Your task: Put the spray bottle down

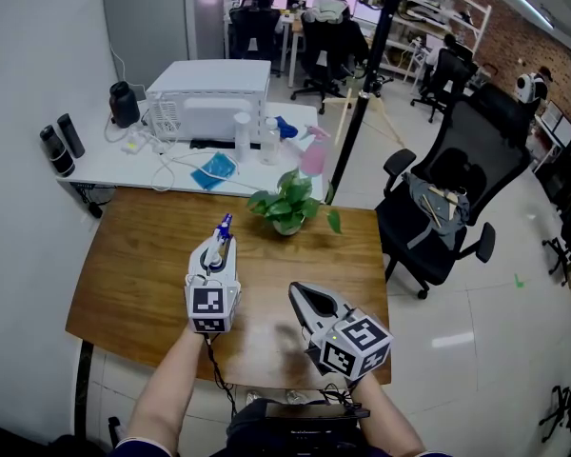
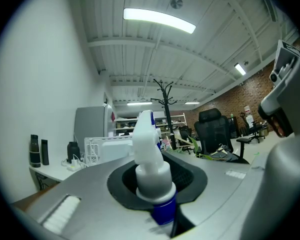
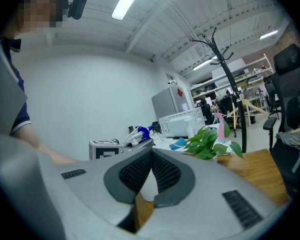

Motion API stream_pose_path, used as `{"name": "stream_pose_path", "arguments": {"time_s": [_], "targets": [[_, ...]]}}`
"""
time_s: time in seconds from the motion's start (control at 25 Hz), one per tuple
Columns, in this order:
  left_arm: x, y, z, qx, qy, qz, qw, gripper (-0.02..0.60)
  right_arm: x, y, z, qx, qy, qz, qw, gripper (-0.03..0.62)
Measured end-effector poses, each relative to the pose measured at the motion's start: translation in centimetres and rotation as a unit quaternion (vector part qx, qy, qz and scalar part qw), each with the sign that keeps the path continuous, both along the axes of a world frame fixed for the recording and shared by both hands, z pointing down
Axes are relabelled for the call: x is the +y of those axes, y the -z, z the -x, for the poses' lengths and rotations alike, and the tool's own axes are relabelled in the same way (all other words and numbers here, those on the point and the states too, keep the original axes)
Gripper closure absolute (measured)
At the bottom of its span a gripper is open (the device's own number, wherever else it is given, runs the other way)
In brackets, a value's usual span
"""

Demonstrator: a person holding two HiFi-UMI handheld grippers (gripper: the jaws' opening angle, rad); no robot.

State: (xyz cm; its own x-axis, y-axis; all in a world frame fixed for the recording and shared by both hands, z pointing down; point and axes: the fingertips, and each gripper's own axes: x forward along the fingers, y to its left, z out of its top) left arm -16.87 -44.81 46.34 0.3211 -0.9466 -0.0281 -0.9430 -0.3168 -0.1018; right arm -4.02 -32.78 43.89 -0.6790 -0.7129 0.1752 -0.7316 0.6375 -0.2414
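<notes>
The spray bottle (image 2: pixel 149 156) has a white trigger head and a blue collar. It stands upright between the dark pads (image 2: pixel 190 175) of my left gripper (image 1: pixel 217 248), which is shut on its neck above the wooden table (image 1: pixel 133 284). In the head view its blue nozzle (image 1: pixel 225 224) pokes out past the jaws toward the plant. My right gripper (image 1: pixel 297 293) hovers beside it over the table's near right, jaws shut with nothing between them (image 3: pixel 151 156). The right gripper view shows the left gripper and the bottle's nozzle (image 3: pixel 141 132) to its left.
A potted green plant (image 1: pixel 287 205) stands at the table's far edge. Behind it a white table (image 1: pixel 105 165) carries a white appliance (image 1: pixel 214 93), bottles, cables and a pink spray bottle (image 1: pixel 314 150). A coat-rack pole (image 1: pixel 362 103) and a black office chair (image 1: pixel 447 198) stand to the right.
</notes>
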Motion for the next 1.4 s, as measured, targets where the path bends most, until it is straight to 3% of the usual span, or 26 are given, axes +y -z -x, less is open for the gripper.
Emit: {"name": "stream_pose_path", "arguments": {"time_s": [0.48, 0.72, 0.92, 1.04, 1.16, 1.4], "targets": [[0.3, -1.0, 0.1, -0.006, -0.005, 0.015, 0.9999, 0.395, 0.3, 0.2, 0.0, 0.002, 0.007, -0.002, 1.000, 0.588], [0.9, -1.7, 0.4, -0.003, -0.005, 0.035, 0.9994, 0.282, 0.5, 0.2, 0.0, 0.003, 0.014, -0.003, 1.000, 0.588], [4.0, -1.9, 1.7, 0.018, 0.008, 0.044, 0.9988, 0.279, 0.7, 0.6, 0.1, 0.001, 0.022, -0.007, 1.000, 0.588], [6.8, -2.6, 2.3, 0.040, 0.007, 0.069, 0.9968, 0.279, 0.5, 0.8, 0.2, -0.004, 0.030, -0.009, 1.000, 0.588], [9.5, -2.5, 3.1, 0.059, 0.016, 0.090, 0.9940, 0.337, 0.7, 1.2, 0.3, -0.009, 0.038, -0.012, 0.999, 0.588], [13.6, -0.1, 4.7, 0.062, 0.073, 0.090, 0.9913, 0.575, 1.4, 1.9, 1.1, -0.022, 0.063, -0.020, 0.998, 0.588]]}}
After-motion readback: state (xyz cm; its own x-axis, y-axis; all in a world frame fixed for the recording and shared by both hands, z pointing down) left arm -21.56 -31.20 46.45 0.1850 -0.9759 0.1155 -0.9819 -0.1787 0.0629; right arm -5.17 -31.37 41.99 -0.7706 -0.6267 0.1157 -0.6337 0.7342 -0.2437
